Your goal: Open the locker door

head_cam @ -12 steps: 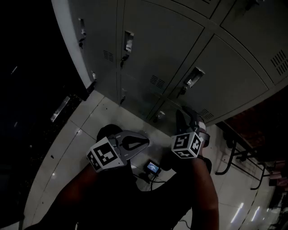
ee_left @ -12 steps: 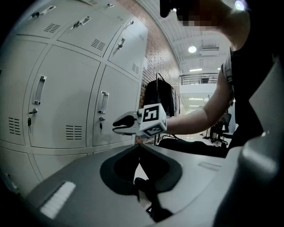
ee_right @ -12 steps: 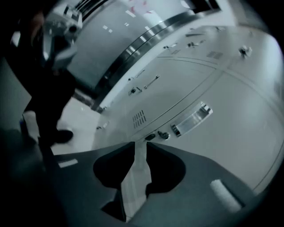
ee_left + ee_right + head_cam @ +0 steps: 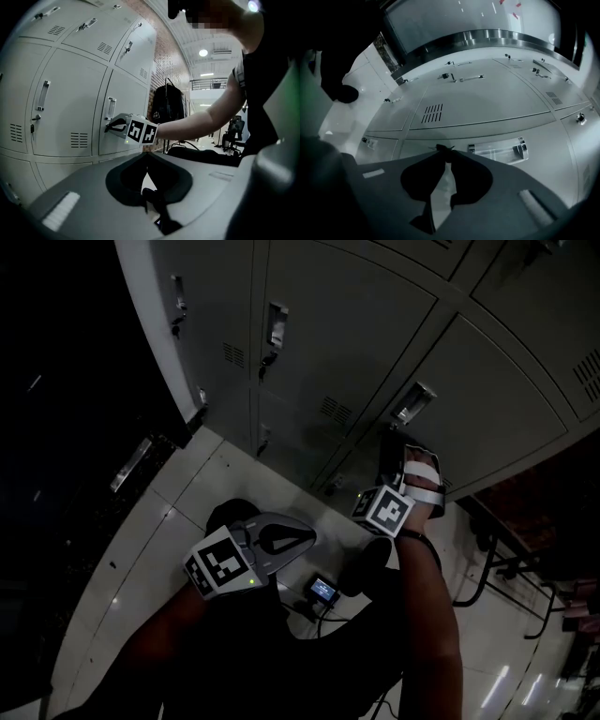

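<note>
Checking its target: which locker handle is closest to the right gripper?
The handle just beyond the tips of the right gripper; the other handles sit well off to the left.

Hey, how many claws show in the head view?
2. The left claw hangs low over the floor tiles; the right claw is up by a locker door, near its handle. Neither is hidden.

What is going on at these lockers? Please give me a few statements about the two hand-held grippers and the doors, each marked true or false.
1. The right gripper is up close beside a handle. True.
2. Its jaws clamp that handle. False: the tips are together with nothing between them, and the handle lies beside them.
3. One door hangs open. False: all locker doors in view are closed.
4. The left gripper is held back, away from the doors. True.
</note>
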A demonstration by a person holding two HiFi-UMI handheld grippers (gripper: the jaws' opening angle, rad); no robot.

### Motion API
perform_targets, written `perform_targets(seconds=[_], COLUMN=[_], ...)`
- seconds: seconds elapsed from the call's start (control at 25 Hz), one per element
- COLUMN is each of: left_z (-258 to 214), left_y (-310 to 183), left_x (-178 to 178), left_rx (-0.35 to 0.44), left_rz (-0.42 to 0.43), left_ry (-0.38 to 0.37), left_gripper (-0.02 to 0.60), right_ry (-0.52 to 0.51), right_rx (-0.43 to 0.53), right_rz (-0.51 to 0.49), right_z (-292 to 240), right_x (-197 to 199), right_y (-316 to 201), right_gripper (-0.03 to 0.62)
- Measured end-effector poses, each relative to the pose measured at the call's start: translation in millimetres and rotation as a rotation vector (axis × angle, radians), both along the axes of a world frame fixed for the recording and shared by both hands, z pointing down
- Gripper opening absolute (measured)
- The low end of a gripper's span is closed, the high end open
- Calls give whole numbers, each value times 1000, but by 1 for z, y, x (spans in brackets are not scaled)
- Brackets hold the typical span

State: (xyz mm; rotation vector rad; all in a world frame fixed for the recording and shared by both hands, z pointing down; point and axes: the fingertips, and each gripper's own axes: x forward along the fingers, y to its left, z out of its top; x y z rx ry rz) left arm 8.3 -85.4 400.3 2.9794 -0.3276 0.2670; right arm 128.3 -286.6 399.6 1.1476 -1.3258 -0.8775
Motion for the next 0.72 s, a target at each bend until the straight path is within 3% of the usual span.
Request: perform_targets(seconds=[0.4,0.72], left_z=[2,8], left_y=[0,-1], left_x=[-1,-3], left_rx=[-1,1], left_rz=[-2,-10], left_ry=[-10,-39], left_gripper=[11,11], right_ry=[-67,-116], right_rx=[12,-4], right_rz=[-145,-215], right_z=[-3,-2], right_x=[-21,-4], right_y=[91,176], right_gripper=[41,48])
